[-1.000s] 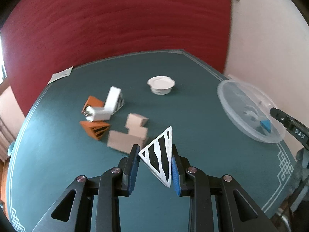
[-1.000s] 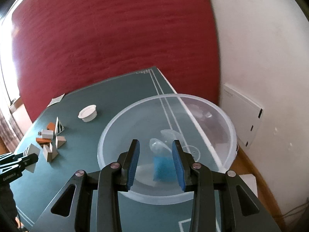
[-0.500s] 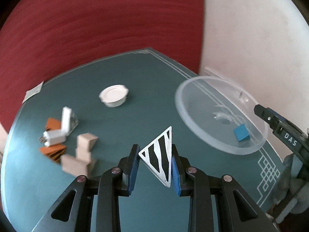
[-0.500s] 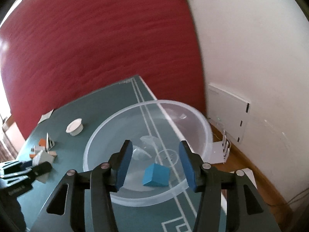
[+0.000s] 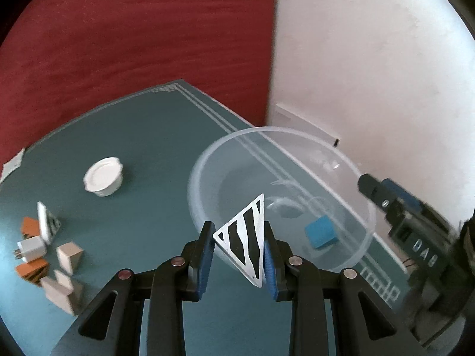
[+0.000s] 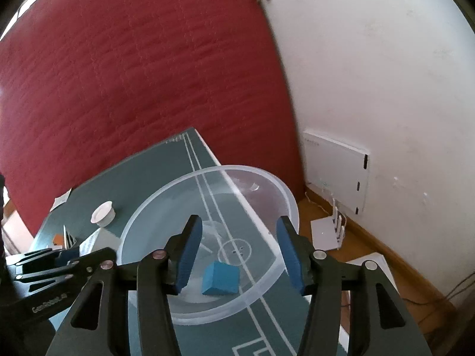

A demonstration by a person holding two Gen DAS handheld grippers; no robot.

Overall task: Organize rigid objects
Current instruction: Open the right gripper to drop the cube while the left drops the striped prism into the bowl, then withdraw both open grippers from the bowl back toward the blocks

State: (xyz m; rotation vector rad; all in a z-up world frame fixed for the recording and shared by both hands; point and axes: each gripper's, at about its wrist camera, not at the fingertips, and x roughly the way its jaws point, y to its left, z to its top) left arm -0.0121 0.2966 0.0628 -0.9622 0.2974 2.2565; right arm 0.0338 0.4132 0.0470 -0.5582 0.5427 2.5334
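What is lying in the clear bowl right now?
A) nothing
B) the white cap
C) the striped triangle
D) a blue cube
D: the blue cube lies on the floor of the bowl, while the striped triangle is clamped in the left gripper.

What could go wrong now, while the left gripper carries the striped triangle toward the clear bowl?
1. The left gripper pinches the black-and-white striped triangular piece only by its edges; it may twist or slip out before reaching the clear plastic bowl.
2. The right gripper, jaws opening above the blue cube, hangs over the bowl; the two grippers may collide.
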